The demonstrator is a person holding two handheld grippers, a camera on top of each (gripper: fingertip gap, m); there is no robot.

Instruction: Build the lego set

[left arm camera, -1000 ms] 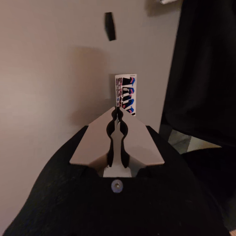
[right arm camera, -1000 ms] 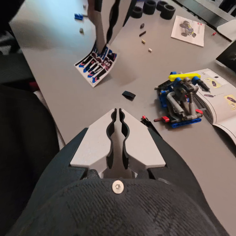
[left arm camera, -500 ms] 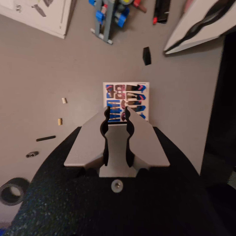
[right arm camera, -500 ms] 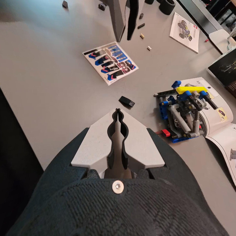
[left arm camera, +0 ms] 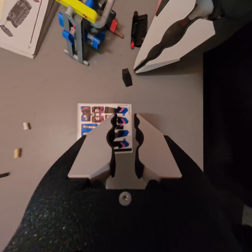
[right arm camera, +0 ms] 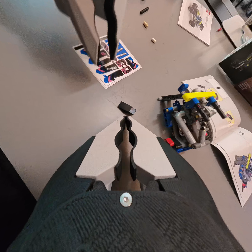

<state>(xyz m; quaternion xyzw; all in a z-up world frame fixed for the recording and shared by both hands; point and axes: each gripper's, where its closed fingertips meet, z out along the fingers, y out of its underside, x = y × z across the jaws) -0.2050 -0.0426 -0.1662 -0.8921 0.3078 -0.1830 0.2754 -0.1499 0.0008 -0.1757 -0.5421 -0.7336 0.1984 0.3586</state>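
Observation:
A sticker sheet with blue, pink and black stickers lies flat on the grey table. My left gripper is open and hangs right over the sheet's right part, with nothing between its pads. The right wrist view shows its fingertips low over the sheet. My right gripper is shut, and nothing shows between its tips. It stops just short of a small black brick piece. The left wrist view shows the right gripper beside that piece.
A half-built blue, grey and yellow brick model rests on an open instruction booklet. A leaflet, a dark box, two beige pins and a black pin lie farther off. The table edge runs close on the left gripper's right. Spacing between my two grippers at the tips: around 8 centimeters. To reach the black pin in a straight line is about 15 centimeters for my left fingers, about 25 centimeters for my right.
The left gripper was shut on the sticker sheet and held it up; it opened, the sheet now lies flat, and the gripper has come lower over it. The right gripper's small gap closed.

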